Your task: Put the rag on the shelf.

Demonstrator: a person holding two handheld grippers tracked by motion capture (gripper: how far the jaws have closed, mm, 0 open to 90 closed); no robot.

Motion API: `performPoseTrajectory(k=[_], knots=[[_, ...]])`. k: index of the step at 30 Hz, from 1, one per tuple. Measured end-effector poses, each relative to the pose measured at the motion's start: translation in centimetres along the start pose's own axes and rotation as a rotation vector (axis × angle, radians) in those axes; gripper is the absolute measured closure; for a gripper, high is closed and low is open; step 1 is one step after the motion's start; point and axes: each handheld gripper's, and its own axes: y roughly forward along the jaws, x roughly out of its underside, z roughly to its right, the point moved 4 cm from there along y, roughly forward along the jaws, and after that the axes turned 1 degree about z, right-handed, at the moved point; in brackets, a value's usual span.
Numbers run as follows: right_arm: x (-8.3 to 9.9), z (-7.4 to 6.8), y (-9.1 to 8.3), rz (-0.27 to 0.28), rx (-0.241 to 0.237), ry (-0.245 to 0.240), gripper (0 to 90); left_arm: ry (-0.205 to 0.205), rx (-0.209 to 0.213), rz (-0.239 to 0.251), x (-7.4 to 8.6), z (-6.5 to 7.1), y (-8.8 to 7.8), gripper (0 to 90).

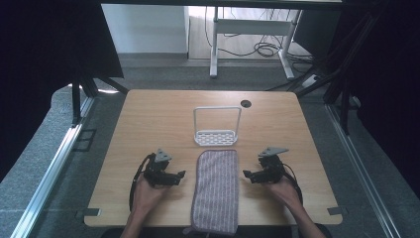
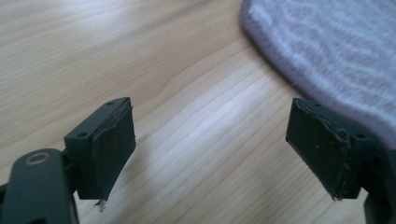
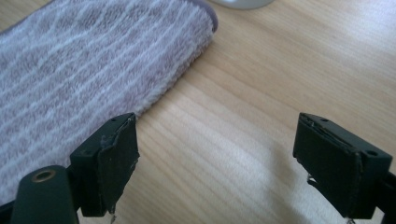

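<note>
A folded purple striped towel [image 1: 216,191] lies lengthwise in the middle of the wooden table [image 1: 148,119], its near end hanging over the front edge. My left gripper [image 1: 181,174] rests just left of it, jaws open and pointing toward the towel; in the left gripper view the towel [image 2: 336,51] sits at the upper right beyond bare wood between the jaws [image 2: 212,149]. My right gripper [image 1: 246,174] rests just right of the towel, jaws open toward it. In the right gripper view the towel [image 3: 79,60] lies at the upper left, with nothing between the fingers [image 3: 217,172].
A white wire rack [image 1: 216,126] with a perforated base stands just behind the towel's far end. A round cable hole [image 1: 246,103] is in the table's far side. Table edges lie close to both hands. Desk legs and cables stand on the floor beyond.
</note>
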Motion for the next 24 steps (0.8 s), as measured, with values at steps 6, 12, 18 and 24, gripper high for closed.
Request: performPoseTrajectory(k=[6,12,18,24], knots=[[-1.2,0.2,0.4,0.015,-0.030,0.011,13.8,0.033,0.033,0.014,-2.1,0.6,0.6,19.7],[-2.6,0.1,1.1,0.020,-0.031,0.002,24.7,0.082,0.075,0.015,-4.0,1.7,2.0,21.2],[-3.6,-0.3,2.5,0.004,-0.033,-0.003,34.5,0.136,0.065,-0.008,-4.9,2.2,4.0,28.2],[-4.3,-0.7,3.4,-0.005,-0.041,-0.010,45.0,0.106,0.060,-0.007,-5.3,1.6,5.6,37.4]])
